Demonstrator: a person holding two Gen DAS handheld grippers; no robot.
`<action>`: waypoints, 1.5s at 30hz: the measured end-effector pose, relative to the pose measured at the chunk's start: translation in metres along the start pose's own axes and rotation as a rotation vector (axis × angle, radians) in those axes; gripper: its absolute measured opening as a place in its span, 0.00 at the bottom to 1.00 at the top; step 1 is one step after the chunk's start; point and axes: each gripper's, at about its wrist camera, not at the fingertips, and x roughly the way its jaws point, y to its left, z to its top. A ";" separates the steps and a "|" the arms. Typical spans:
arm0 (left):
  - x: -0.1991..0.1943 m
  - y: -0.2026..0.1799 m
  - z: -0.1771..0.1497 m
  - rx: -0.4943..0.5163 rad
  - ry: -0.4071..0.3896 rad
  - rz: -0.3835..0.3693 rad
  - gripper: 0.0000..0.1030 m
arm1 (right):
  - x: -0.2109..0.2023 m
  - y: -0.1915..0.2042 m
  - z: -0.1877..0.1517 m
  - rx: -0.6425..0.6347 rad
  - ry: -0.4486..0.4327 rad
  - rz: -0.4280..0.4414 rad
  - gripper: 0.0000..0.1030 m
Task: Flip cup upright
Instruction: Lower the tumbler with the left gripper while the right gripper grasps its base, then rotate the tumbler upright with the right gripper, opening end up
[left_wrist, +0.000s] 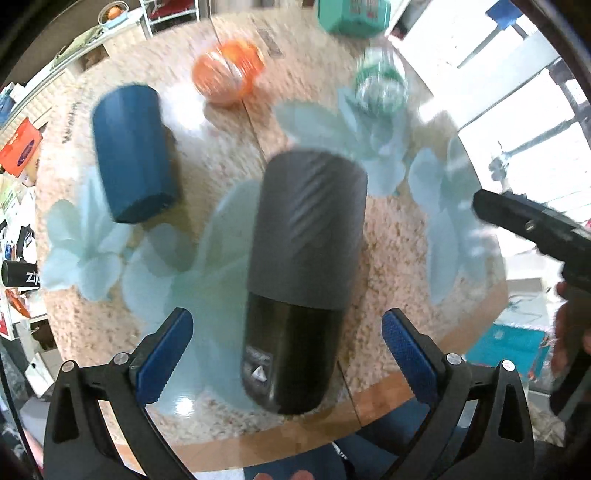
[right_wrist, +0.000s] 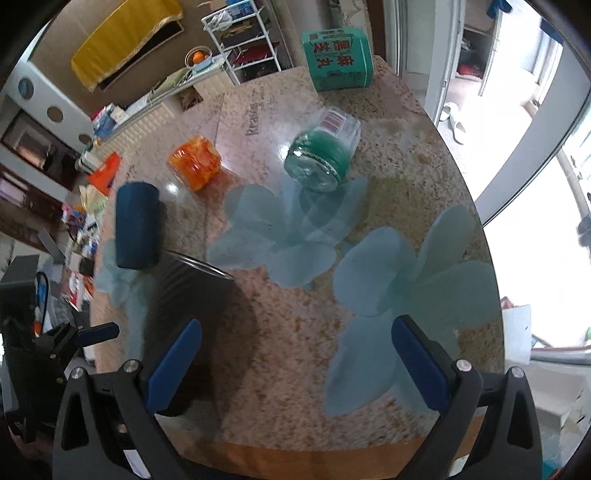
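Observation:
A tall black and grey cup (left_wrist: 303, 273) lies on its side on the round table, base toward me, between the open blue pads of my left gripper (left_wrist: 286, 354), which do not touch it. In the right wrist view the same cup (right_wrist: 184, 317) lies at the left, its open rim pointing away. My right gripper (right_wrist: 295, 365) is open and empty over bare table to the right of that cup. A blue cup (left_wrist: 133, 155) (right_wrist: 137, 225), an orange cup (left_wrist: 229, 72) (right_wrist: 195, 166) and a clear green glass (left_wrist: 380, 79) (right_wrist: 321, 155) also lie on their sides farther back.
A green box (right_wrist: 338, 59) (left_wrist: 351, 16) stands at the table's far edge. The table (right_wrist: 288, 314) has a speckled top with pale blue flower prints. Its front edge is near me. The right gripper's black body (left_wrist: 535, 225) shows at the right of the left wrist view.

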 end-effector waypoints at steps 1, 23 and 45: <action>-0.011 0.007 0.000 -0.005 -0.021 -0.011 1.00 | -0.001 0.002 0.000 0.011 0.000 0.009 1.00; -0.032 0.109 -0.003 0.157 -0.050 -0.080 1.00 | 0.132 0.105 0.026 0.308 0.303 -0.124 1.00; -0.033 0.116 0.011 0.134 -0.107 -0.102 1.00 | 0.122 0.072 0.011 0.386 0.184 -0.038 0.74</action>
